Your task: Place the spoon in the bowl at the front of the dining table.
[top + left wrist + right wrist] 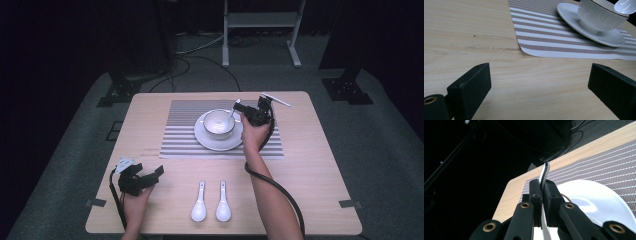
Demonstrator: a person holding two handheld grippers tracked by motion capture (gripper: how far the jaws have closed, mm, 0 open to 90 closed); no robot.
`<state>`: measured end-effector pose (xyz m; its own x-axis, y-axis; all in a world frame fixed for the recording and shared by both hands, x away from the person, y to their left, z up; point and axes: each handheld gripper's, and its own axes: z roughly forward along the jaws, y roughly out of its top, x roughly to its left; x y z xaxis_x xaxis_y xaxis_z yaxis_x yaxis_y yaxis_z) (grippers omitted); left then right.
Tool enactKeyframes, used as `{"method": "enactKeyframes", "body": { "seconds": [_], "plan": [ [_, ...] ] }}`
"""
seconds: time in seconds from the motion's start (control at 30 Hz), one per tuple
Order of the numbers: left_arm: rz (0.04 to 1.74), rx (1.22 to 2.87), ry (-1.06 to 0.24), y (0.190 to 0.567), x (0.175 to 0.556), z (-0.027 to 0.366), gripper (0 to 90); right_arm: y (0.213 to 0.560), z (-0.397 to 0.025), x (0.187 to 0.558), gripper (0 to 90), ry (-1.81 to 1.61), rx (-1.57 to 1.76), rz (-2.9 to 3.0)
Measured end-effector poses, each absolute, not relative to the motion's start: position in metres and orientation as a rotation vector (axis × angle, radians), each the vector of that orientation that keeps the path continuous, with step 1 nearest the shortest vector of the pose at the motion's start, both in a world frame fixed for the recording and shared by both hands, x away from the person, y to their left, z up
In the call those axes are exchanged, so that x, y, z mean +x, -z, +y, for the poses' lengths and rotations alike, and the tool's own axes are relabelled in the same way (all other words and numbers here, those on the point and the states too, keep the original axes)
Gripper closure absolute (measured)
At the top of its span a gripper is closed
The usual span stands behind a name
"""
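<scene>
We had the right gripper [239, 107] pinching the spoon [232, 118] over the bowl [218, 123]; lowering it slowly seemed wise, the left gripper [161, 170] resting spread.

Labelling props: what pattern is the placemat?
Placemat: grey-brown and white stripes, clearest in the left gripper view.

Both forearms are bare, no sleeves. Each black hand-held gripper, the left hand-held gripper [159, 172] and the right hand-held gripper [237, 106], has brass-ringed screw holes and trails a black cable; blocky dark jaws.
</scene>
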<state>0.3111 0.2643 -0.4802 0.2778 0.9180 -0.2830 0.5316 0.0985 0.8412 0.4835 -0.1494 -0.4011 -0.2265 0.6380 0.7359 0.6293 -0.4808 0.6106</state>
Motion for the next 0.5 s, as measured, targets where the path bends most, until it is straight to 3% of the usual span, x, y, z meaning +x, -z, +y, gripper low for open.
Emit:
{"method": "enactKeyframes", "body": {
  "seconds": [0.5],
  "plan": [
    [1.381,1.560,-0.493,0.480,0.311,0.264,3.5,0.420,-0.150,0.485,85.9,-1.865,1.966,1.596]
  ]
}}
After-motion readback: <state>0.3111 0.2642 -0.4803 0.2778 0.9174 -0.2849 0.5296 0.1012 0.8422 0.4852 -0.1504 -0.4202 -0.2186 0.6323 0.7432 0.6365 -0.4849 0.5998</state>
